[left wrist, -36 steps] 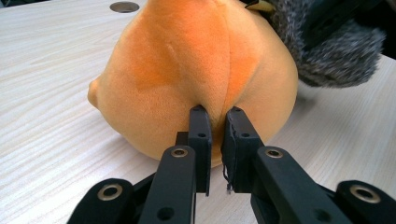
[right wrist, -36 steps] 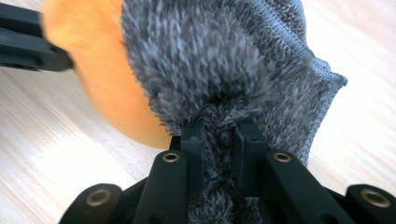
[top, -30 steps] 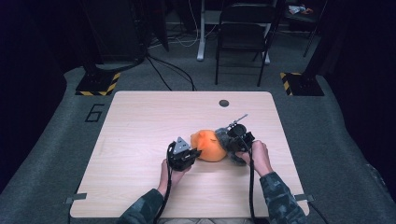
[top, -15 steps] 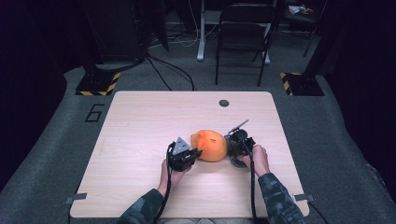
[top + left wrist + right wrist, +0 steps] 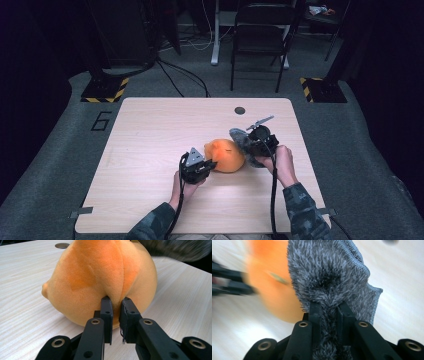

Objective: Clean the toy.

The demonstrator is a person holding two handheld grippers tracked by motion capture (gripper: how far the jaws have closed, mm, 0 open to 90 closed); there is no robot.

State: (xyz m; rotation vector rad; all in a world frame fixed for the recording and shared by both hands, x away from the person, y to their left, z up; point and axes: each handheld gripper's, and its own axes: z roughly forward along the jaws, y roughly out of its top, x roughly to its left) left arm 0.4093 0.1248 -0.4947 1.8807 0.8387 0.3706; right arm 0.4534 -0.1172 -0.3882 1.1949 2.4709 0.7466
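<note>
Orange plush toy [image 5: 226, 155] lies on the pale wooden surface [image 5: 150, 140], right of centre, nearer the person's edge; left tongs [image 5: 115, 312] are narrowed, pinching a fold of the plush at its near side; right tongs [image 5: 329, 315] are clamped on a grey fuzzy cloth [image 5: 332, 272], which appears to touch the toy's right side, though that view is blurred; a small dark round fitting [image 5: 240, 110] sits near the far edge

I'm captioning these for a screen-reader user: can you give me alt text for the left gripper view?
The left hand-held gripper pinches a fold of an orange plush toy that rests on a pale wooden table, its two black jaws nearly closed on the fabric. A grey fuzzy cloth shows blurred at the top right.
</note>
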